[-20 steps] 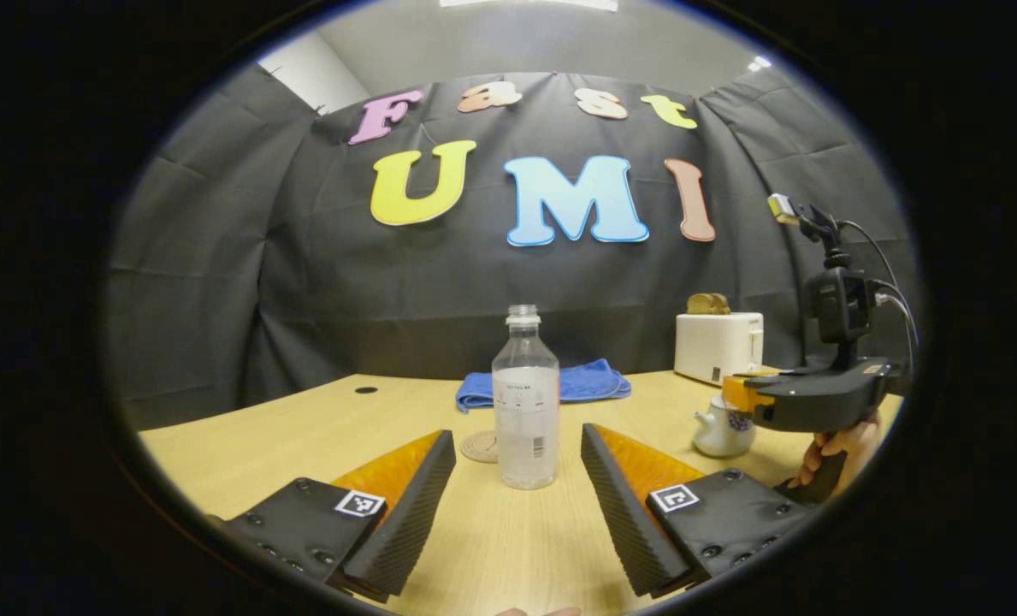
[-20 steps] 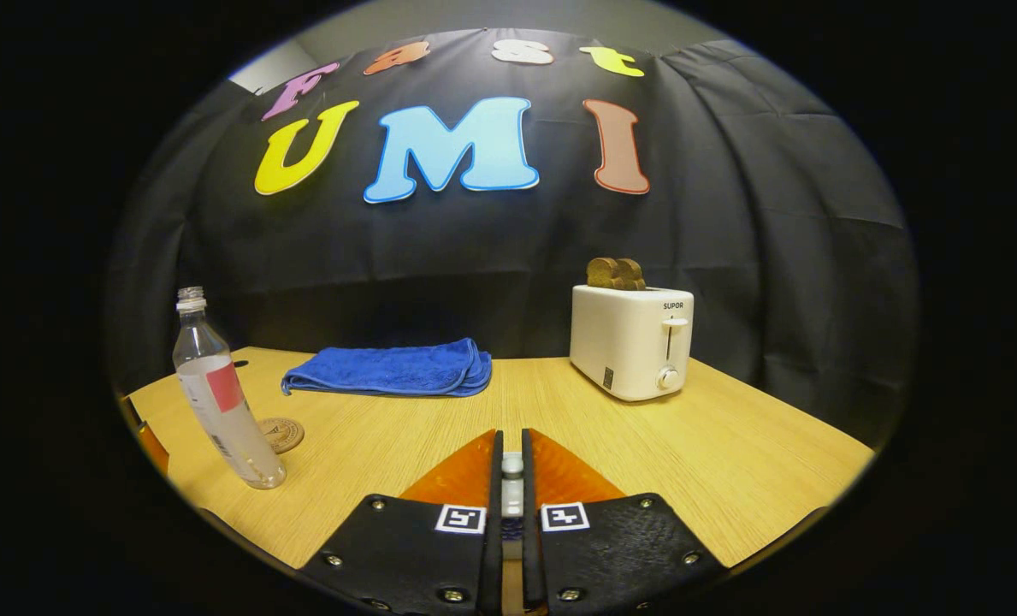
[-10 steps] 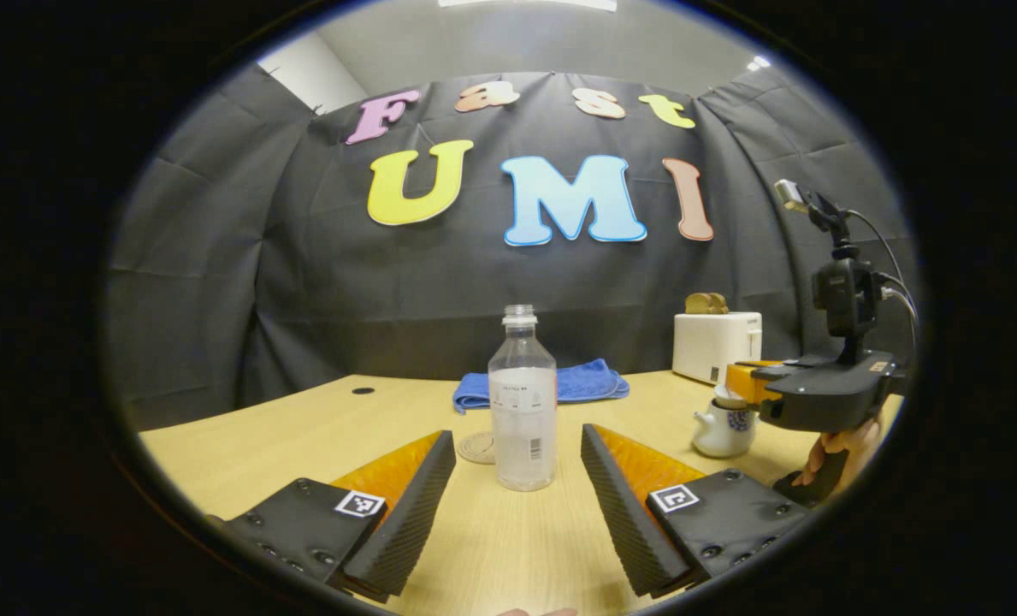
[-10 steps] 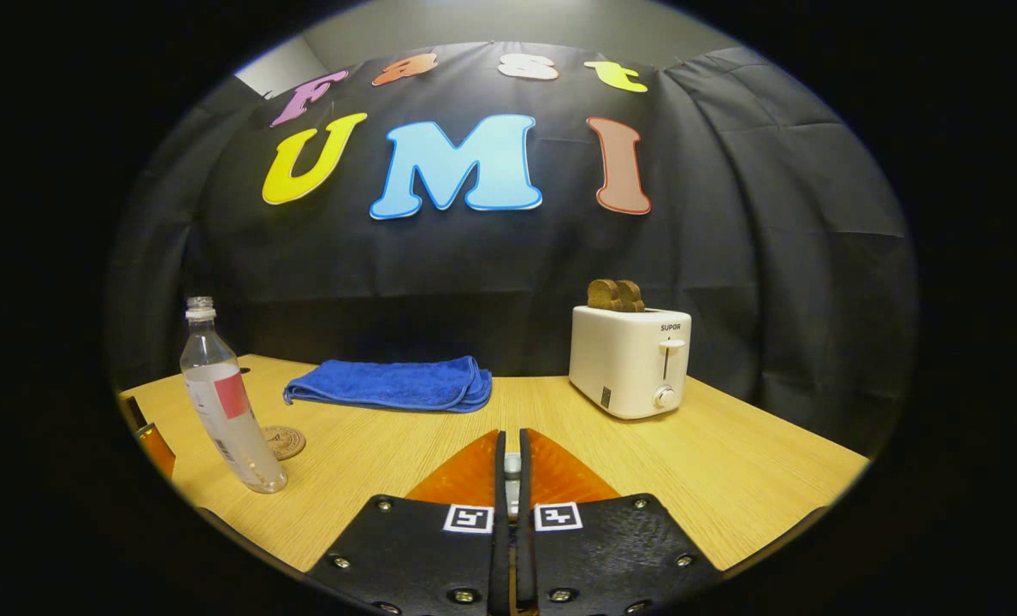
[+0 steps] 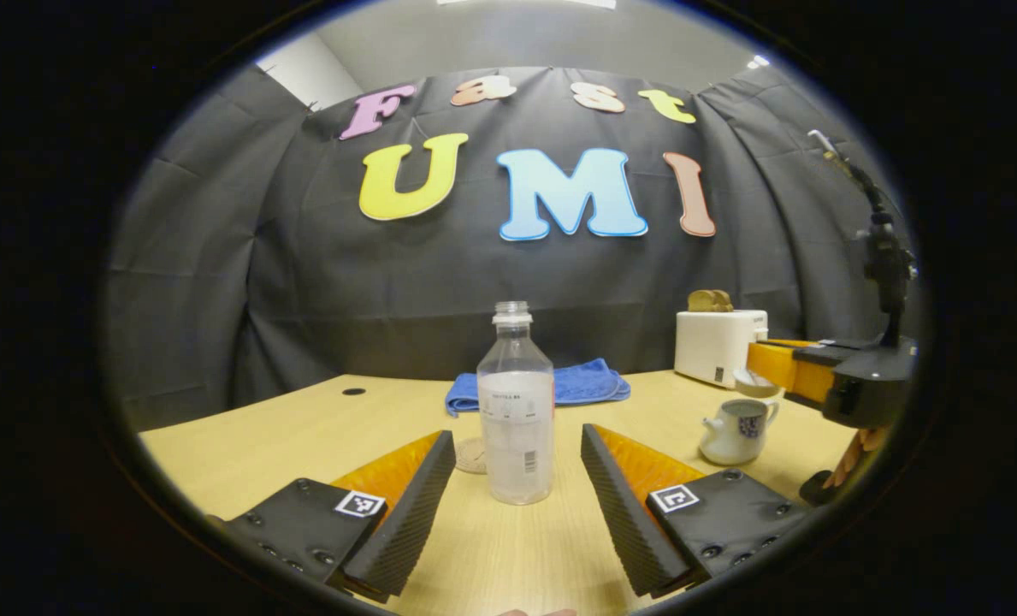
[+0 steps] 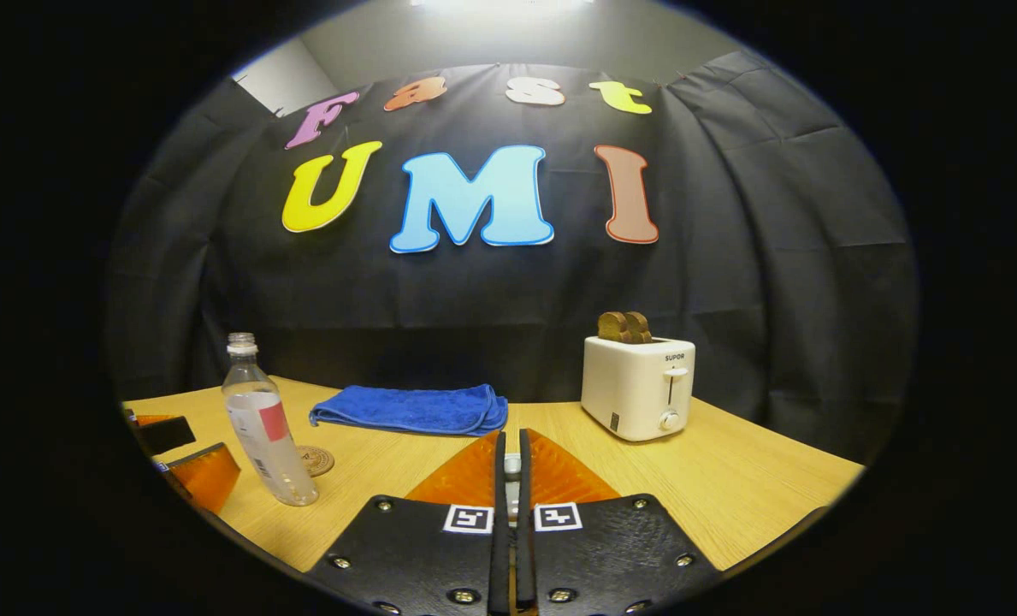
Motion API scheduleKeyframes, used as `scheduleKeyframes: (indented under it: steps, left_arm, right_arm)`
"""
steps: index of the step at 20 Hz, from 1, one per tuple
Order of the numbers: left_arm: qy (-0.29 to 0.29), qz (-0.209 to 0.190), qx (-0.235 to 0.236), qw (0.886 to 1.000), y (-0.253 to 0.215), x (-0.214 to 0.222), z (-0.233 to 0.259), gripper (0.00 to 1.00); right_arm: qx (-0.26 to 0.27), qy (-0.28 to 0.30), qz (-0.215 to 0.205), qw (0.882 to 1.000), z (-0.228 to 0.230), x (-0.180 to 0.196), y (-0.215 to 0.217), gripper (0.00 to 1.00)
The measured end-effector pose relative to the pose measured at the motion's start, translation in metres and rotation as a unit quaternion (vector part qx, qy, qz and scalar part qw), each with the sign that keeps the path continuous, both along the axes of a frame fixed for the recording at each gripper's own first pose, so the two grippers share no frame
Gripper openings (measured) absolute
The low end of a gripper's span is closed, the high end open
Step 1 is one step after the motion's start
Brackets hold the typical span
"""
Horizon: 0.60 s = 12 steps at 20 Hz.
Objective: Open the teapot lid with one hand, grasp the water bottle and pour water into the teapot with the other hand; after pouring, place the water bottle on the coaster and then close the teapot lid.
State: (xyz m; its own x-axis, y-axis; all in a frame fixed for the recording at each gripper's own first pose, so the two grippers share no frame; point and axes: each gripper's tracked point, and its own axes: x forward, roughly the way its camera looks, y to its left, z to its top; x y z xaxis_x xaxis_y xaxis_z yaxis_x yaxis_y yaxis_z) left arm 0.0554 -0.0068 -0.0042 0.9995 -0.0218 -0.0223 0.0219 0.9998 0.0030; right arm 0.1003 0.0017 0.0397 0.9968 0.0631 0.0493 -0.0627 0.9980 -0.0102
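Wooden table [image 5: 303,428] holds one water bottle [image 5: 515,411], one teapot [image 5: 735,432], one round coaster [image 5: 472,455], one blue towel [image 5: 576,383] and one white toaster [image 5: 718,346] with two slices of bread [image 5: 708,300] sticking up. The bottle stands upright with no cap, just in front of the coaster. The left gripper [image 5: 517,505] hovers low over the near edge, level, its fingers wide apart, the bottle between them but not touched. The teapot sits to the right with its top open. Just above it, the right gripper [image 6: 510,466] is held level, its fingers squeezed on the small white teapot lid [image 5: 754,382]. The towel and toaster sit far back by the wall.
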Motion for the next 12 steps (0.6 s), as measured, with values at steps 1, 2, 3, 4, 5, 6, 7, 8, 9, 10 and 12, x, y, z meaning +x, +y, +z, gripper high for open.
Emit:
scheduleKeyframes:
  steps: [1,2,3,4,5,6,7,8,9,10,12]
  left_arm:
    - [0.0,0.0,0.0,1.0,0.0,0.002,0.001,1.0]
    - [-0.002,0.001,0.0,1.0,0.0,0.004,0.0,1.0]
    - [-0.003,0.002,0.0,1.0,0.001,0.005,0.001,1.0]
    - [-0.004,0.001,-0.001,1.0,0.0,0.008,0.001,1.0]
    - [-0.005,0.0,-0.001,1.0,-0.001,0.011,0.002,1.0]
    - [-0.006,-0.001,-0.001,1.0,-0.002,0.014,0.002,1.0]
    - [-0.006,-0.003,-0.002,1.0,-0.002,0.017,0.003,1.0]
    - [-0.008,-0.004,-0.002,1.0,-0.002,0.018,0.003,1.0]
    - [-0.008,-0.005,-0.002,1.0,-0.004,0.021,0.002,1.0]
    - [-0.009,-0.007,-0.002,1.0,-0.004,0.024,0.002,1.0]
    - [-0.009,-0.006,-0.002,1.0,-0.004,0.033,0.002,1.0]
  right_arm:
    - [0.0,-0.002,0.004,1.0,0.001,-0.004,0.001,0.03]
    - [0.003,-0.005,0.009,1.0,0.003,-0.009,0.003,0.03]
    - [0.007,-0.007,0.012,1.0,0.005,-0.014,0.004,0.03]
    - [0.009,-0.006,0.015,1.0,0.005,-0.018,0.005,0.03]
    - [0.01,-0.005,0.019,1.0,0.004,-0.024,0.007,0.03]
    - [0.011,-0.003,0.022,1.0,0.001,-0.03,0.008,0.03]
    - [0.01,-0.003,0.023,1.0,-0.001,-0.038,0.007,0.03]
    - [0.007,-0.005,0.023,1.0,-0.002,-0.045,0.007,0.03]
    - [0.007,-0.007,0.025,1.0,-0.002,-0.052,0.006,0.03]
    - [0.006,-0.008,0.027,1.0,-0.005,-0.06,0.007,0.03]
    - [0.005,-0.011,0.031,0.999,-0.008,-0.072,0.007,0.03]
